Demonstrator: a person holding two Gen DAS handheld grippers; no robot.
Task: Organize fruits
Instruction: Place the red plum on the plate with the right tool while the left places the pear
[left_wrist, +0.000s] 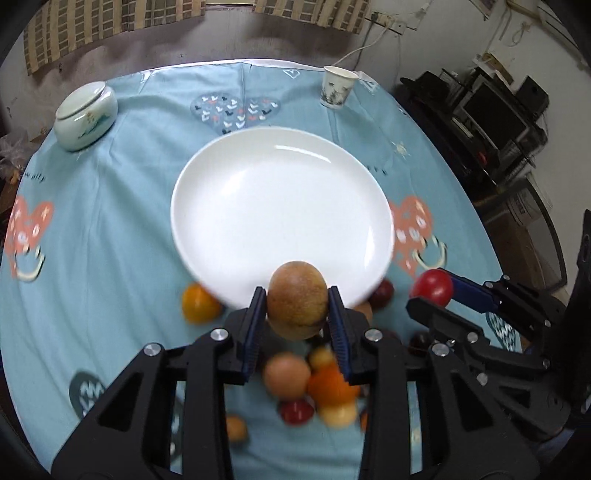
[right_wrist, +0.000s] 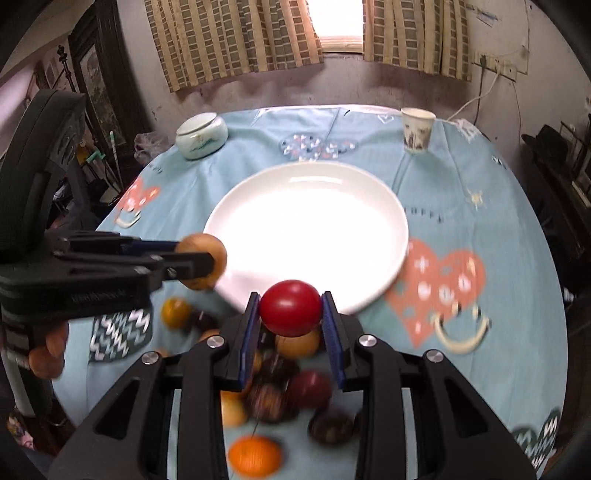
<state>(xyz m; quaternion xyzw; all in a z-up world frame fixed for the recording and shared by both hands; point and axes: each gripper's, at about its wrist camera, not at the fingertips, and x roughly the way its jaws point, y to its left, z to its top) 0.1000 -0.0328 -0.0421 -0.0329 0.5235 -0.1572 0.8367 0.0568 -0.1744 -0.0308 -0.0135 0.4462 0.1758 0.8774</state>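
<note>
My left gripper is shut on a brown-green round fruit, held above the near rim of the empty white plate. In the right wrist view that same gripper and its brown fruit sit at the plate's left edge. My right gripper is shut on a red fruit, just short of the plate's near rim; from the left wrist it shows at the right as the right gripper with the red fruit. Several loose fruits lie below both grippers, among them an orange and a yellow fruit.
A lidded pale-green ceramic jar stands at the table's far left. A paper cup stands at the far right. The round table wears a light-blue cloth with heart prints. Dark furniture and electronics stand beyond the right edge.
</note>
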